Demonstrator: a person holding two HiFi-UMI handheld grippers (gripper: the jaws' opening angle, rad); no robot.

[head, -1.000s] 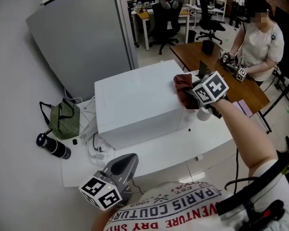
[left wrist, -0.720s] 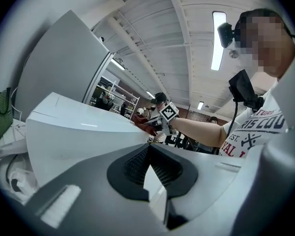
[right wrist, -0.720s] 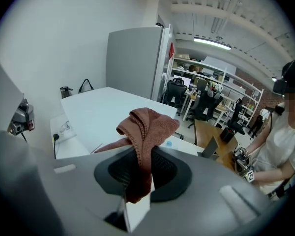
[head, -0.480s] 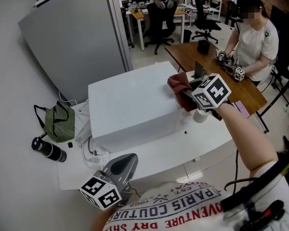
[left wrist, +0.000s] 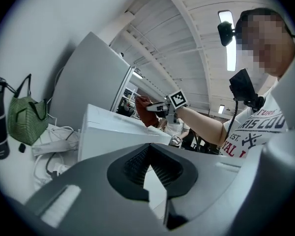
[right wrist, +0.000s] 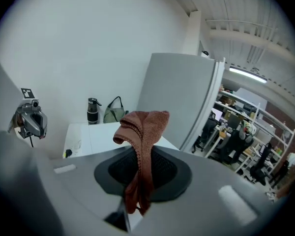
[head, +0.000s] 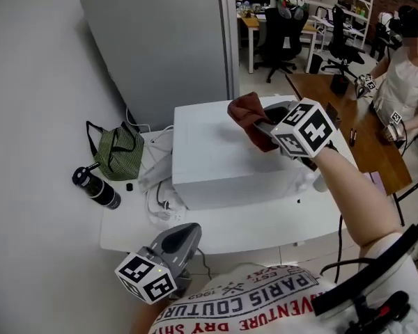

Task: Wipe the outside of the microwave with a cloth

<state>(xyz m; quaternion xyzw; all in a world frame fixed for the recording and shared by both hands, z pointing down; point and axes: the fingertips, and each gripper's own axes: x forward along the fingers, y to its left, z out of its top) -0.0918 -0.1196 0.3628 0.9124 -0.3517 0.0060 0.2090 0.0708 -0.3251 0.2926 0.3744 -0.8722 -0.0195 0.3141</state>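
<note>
Wipe in hand: cloth over the microwave top, right side working, left side idle.
The right gripper (head: 260, 126) has its jaws clamped on the red-brown cloth (head: 245, 111), which bunches ahead of them and hangs over the top face of the white microwave (head: 216, 160) on the table (head: 132, 221); contact with that face cannot be confirmed. The left gripper (head: 184, 234) is held low near the body, jaws together on nothing. Judgement: lower until the loose fold lies flat, keep the clamp firm, pull in overlapping straight passes, then do the side and front faces. Keep the jaw tips off the casing.
</note>
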